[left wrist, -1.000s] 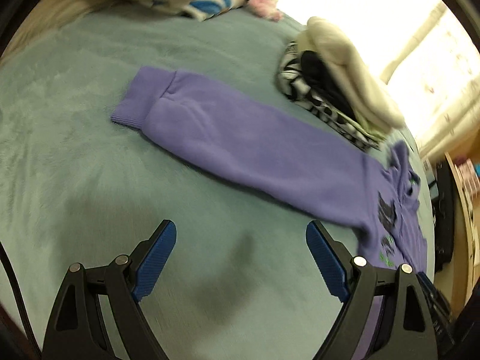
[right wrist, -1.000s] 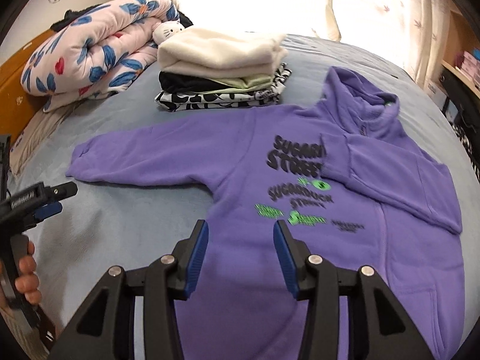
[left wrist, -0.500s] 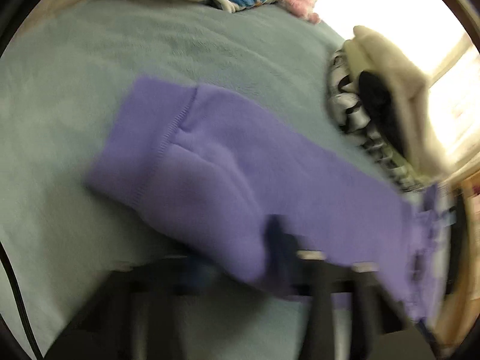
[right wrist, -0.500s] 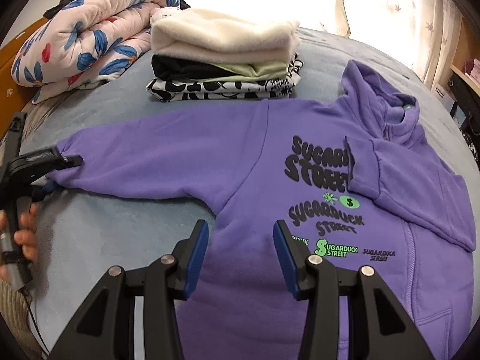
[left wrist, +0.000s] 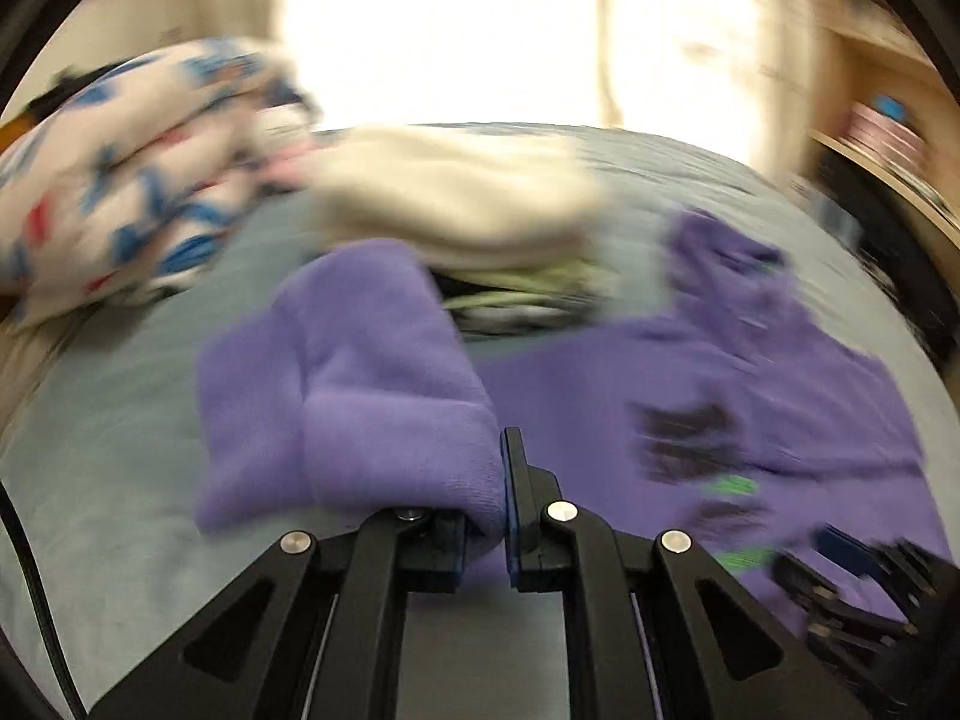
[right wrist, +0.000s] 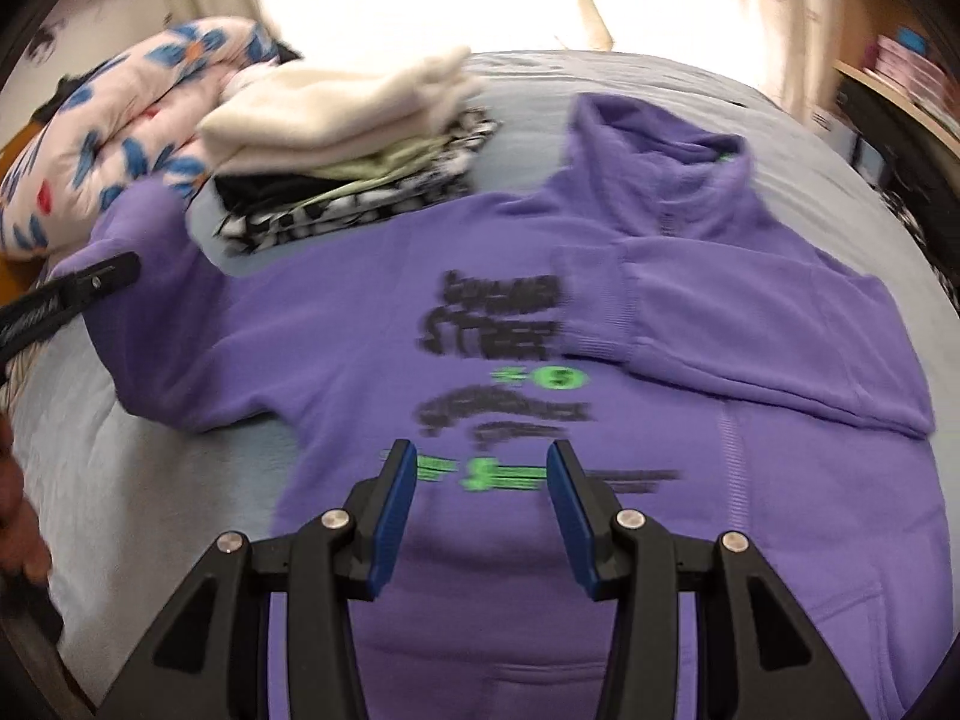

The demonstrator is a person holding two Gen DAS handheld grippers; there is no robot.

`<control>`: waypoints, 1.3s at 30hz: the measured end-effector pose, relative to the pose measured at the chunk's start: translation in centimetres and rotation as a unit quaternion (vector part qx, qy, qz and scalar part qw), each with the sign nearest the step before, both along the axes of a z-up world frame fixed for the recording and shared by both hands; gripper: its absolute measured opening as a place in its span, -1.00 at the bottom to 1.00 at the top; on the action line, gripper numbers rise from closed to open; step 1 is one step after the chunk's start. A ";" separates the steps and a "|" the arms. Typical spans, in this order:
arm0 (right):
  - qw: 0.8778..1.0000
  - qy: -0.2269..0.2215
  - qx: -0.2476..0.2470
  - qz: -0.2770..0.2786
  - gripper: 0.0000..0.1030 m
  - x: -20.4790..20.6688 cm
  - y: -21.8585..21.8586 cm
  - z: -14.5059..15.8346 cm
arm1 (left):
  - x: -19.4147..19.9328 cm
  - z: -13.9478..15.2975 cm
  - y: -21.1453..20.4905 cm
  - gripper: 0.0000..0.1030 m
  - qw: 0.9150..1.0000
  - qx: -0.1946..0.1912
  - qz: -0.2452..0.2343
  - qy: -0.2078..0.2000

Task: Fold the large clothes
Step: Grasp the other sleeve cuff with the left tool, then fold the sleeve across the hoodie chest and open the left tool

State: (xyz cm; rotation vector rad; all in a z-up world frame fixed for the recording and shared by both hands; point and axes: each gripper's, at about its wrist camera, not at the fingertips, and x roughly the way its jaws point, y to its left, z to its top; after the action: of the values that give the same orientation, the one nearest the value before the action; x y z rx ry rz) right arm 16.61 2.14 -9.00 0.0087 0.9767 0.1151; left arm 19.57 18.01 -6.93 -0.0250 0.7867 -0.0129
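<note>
A purple hoodie (right wrist: 600, 360) with black and green print lies face up on the grey-blue bed (right wrist: 150, 510). Its right sleeve (right wrist: 750, 324) is folded across the chest. My left gripper (left wrist: 501, 492) is shut on the cuff end of the hoodie's left sleeve (left wrist: 372, 396), which is lifted off the bed and bunched before the camera. In the right wrist view that left gripper (right wrist: 90, 285) shows at the left edge holding the raised sleeve (right wrist: 144, 228). My right gripper (right wrist: 480, 474) hovers open over the hoodie's lower front, nothing between its blue pads.
A stack of folded clothes (right wrist: 342, 138), cream on top, sits behind the hoodie's left shoulder. A floral quilt (right wrist: 114, 120) lies at the far left. Bright curtained window behind; shelves (right wrist: 900, 78) at the right. A person's hand (right wrist: 18, 516) shows at the left edge.
The left gripper closed on the sleeve cuff, lifted it and swung it toward the hoodie's body. The right gripper drifted forward over the print, still open.
</note>
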 end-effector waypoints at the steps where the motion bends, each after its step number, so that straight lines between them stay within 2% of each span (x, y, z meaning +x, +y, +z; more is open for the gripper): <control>1: 1.000 0.000 0.002 -0.010 -0.12 -0.1 -1.2 0.1 | 0.0 -0.4 -2.4 -0.85 1.000 -0.002 -0.025 0.008; 4: 0.999 0.004 0.005 -0.039 -0.12 -0.4 -4.6 0.0 | 0.1 -3.0 -7.5 -0.84 0.996 -0.009 -0.073 0.052; 7: 0.998 0.014 0.005 -0.063 -0.12 -0.7 -7.8 -0.6 | 0.6 -6.5 -11.3 -0.65 0.990 -0.010 -0.095 0.106; 9: 0.997 0.022 0.010 -0.073 -0.12 -1.0 -9.5 -1.0 | 0.4 -8.4 -12.4 -0.17 0.987 -0.006 -0.101 0.129; 10: 0.997 0.025 0.013 -0.077 -0.12 -1.2 -10.2 -1.1 | 0.4 -9.1 -12.9 -0.03 0.985 -0.004 -0.105 0.138; 11: 0.996 0.027 0.019 -0.079 -0.12 -1.3 -10.8 -1.3 | 0.2 -9.6 -13.2 0.24 0.984 -0.006 -0.110 0.144; 12: 0.996 0.029 0.023 -0.081 -0.12 -1.4 -11.3 -1.4 | 0.0 -9.8 -13.3 0.37 0.983 -0.007 -0.114 0.146; 17: 0.995 0.031 0.048 -0.081 -0.12 -1.5 -12.2 -1.6 | -0.9 -8.7 -13.3 0.46 0.983 -0.015 -0.111 0.145; 23: 0.996 0.025 0.067 -0.059 -0.12 -1.7 -11.3 -1.1 | -3.4 -6.7 -10.8 0.47 0.984 -0.049 -0.098 0.140; 28: 0.995 0.030 0.087 -0.048 -0.12 -1.7 -10.8 -1.0 | -5.1 -6.5 -8.4 0.47 0.984 -0.068 -0.077 0.147; 35: 0.979 0.083 0.179 -0.042 0.02 0.3 -10.9 -2.6 | -6.2 -7.0 -5.7 0.47 0.985 -0.074 -0.051 0.150; 39: 0.975 0.109 0.191 -0.037 0.02 3.1 -9.8 -4.0 | -6.1 -7.3 -4.6 0.47 0.984 -0.084 -0.037 0.151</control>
State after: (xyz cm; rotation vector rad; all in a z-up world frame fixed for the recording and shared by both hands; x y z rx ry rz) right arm 19.68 -7.69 -13.03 0.4184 1.1594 0.2356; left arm 13.45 13.37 -14.18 -0.1617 1.0874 -0.1492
